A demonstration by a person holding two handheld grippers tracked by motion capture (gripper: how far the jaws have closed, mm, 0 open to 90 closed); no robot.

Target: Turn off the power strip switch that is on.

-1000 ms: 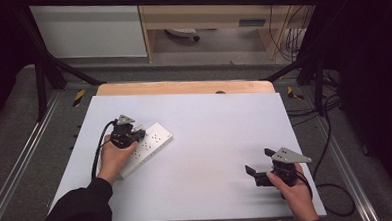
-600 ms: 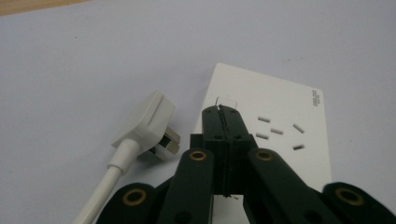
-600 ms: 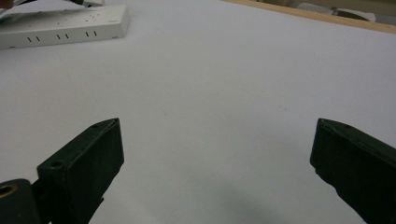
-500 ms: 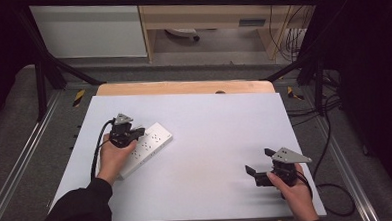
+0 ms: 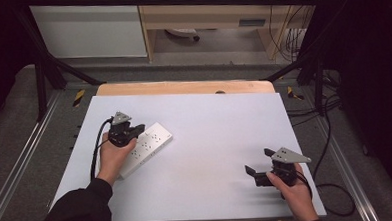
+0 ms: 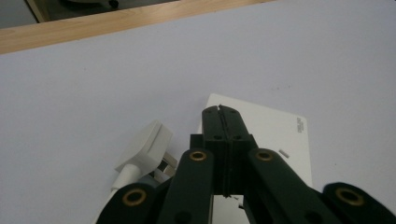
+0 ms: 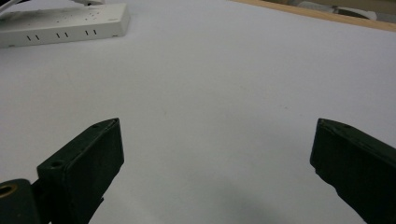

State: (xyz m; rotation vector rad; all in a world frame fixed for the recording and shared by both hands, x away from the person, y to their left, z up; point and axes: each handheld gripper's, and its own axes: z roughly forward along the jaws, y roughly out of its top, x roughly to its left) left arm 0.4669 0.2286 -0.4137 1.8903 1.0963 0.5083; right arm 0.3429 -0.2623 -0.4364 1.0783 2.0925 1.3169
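Left gripper (image 6: 223, 112), fingers pressed together, over the power strip (image 5: 150, 145); white plug (image 6: 142, 151) beside.
Plug apparently unseated: part fingers around it, steady the strip; right gripper (image 7: 215, 154) gapes wide.

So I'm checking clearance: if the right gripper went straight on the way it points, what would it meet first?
Probably nothing nearby: ahead of the right gripper lies bare table; the power strip sits off to the side.

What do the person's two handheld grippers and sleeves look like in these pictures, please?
Both the left gripper and the right gripper are black, each topped by a grey three-cornered plate. A black cable trails from the left one. Its linkage bars carry brass-coloured pivot rings. The left sleeve is dark.
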